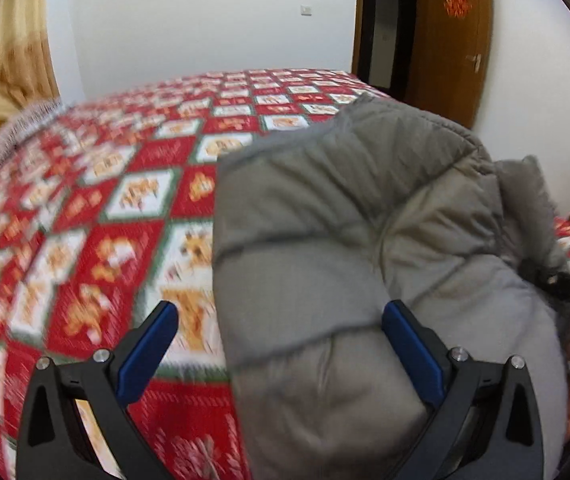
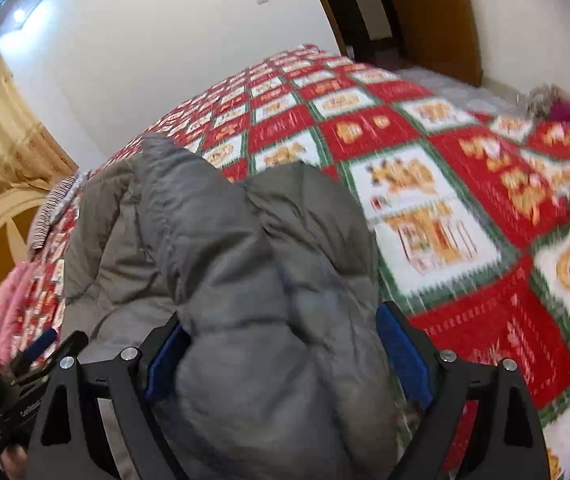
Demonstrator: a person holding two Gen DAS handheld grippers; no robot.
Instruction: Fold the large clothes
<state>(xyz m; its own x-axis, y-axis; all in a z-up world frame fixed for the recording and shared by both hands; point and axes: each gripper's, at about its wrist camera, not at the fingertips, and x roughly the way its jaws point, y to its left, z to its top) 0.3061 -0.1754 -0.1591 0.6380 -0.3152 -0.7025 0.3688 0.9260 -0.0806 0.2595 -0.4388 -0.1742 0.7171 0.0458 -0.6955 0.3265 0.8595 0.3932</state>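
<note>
Showing pink cloth, right view only

bed in red-white patchwork cover, grey puffer coat bundled on it, pink cloth at far edge

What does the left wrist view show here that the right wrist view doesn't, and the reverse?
Only the left wrist view: the red decoration on the wooden door, and the left gripper with jaws wide, the jacket's edge lying between them.

Only the right wrist view: a purple and grey heap at the far bed corner, and the right gripper with jaws wide around a thick fold of jacket.

Both: the grey puffer jacket on the red patchwork bedspread, the curtain, the white wall, the door, and pink fabric at the bed's edge.
</note>
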